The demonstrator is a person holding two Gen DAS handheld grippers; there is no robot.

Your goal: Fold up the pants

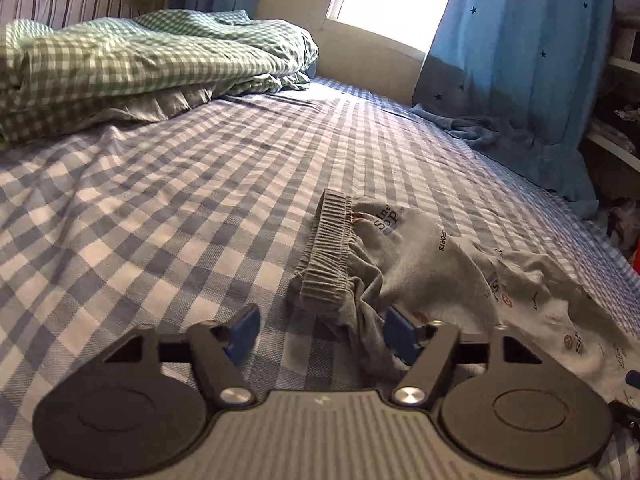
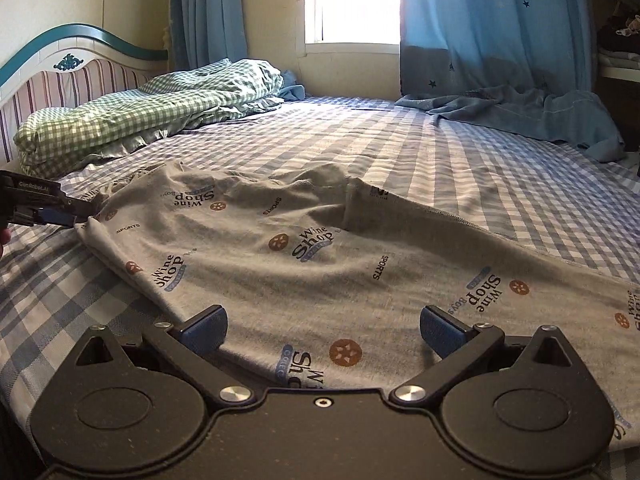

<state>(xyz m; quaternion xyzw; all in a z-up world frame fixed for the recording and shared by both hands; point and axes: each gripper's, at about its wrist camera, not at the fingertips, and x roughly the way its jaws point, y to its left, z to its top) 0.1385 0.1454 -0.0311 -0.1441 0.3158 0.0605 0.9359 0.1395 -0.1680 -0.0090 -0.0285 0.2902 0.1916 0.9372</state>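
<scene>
Grey printed pants [image 2: 320, 264] lie spread on the blue checked bed sheet [image 2: 500, 168]. In the left wrist view the ribbed waistband [image 1: 328, 256] lies just ahead of my left gripper [image 1: 320, 334], which is open with bunched waist fabric [image 1: 372, 340] between its blue pads, the right pad [image 1: 400, 336] against the cloth. My right gripper [image 2: 322, 330] is open, low over a pant leg, with flat cloth between its pads. The left gripper also shows at the left edge of the right wrist view [image 2: 76, 210], at the waist end.
A green checked duvet [image 2: 152, 116] is piled at the headboard [image 2: 60, 64]. A blue curtain [image 2: 496, 28] hangs by the window, its hem lying on the far right of the bed [image 2: 532, 116]. Shelves stand at the far right [image 1: 616, 120].
</scene>
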